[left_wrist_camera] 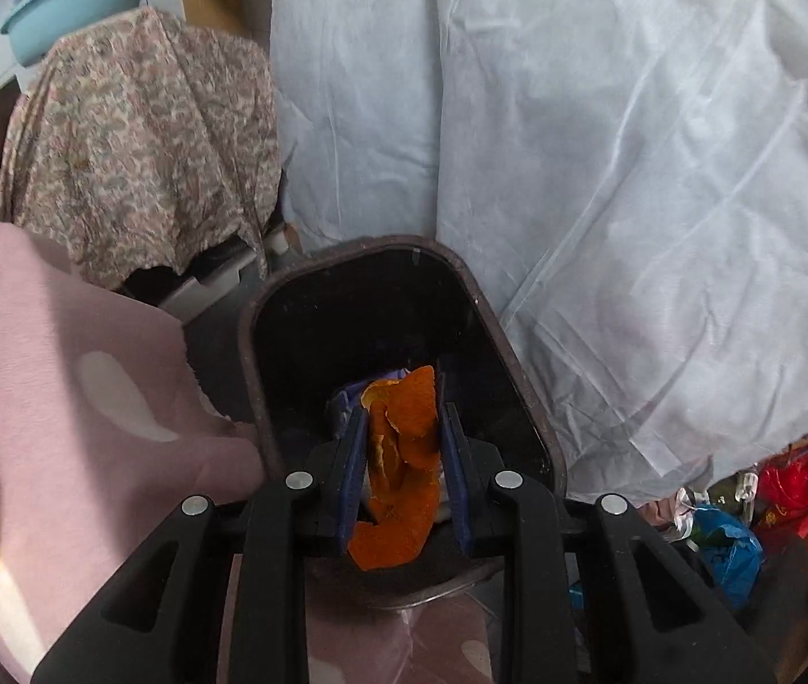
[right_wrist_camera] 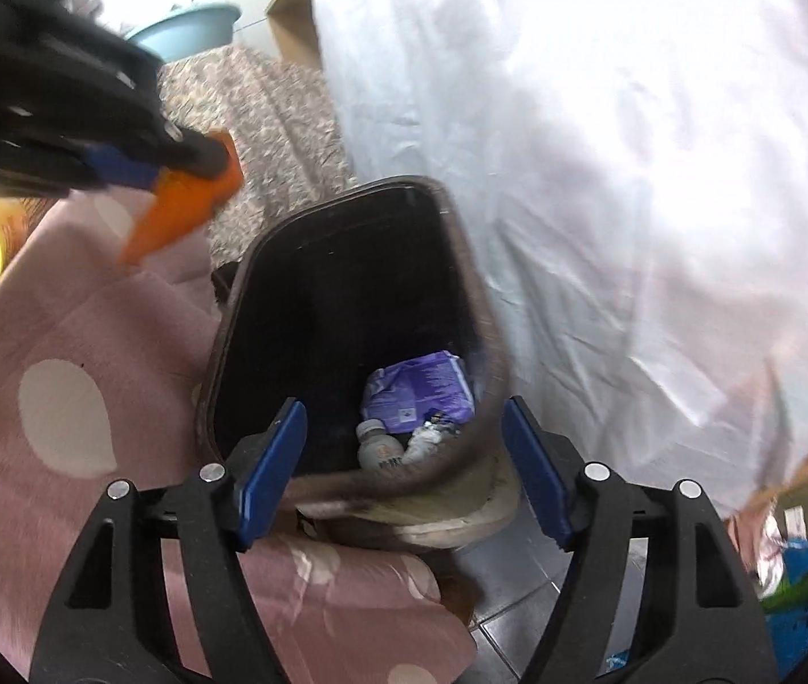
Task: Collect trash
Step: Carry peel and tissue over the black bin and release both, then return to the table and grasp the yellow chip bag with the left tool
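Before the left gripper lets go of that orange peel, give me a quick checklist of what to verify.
1. Orange peel clamped in the left gripper: ok.
2. Peel over the bin opening: cannot tell; the left wrist view puts it over the opening, the right wrist view off to the side.
3. Bin mouth unobstructed: ok.
4. Room left inside: ok; only a purple wrapper and a small bottle at the bottom.
5. Right gripper open, empty: ok.

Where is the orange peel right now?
The orange peel is pinched in the left gripper, in front of the open dark bin. In the right wrist view it hangs at upper left, above the pink cloth.
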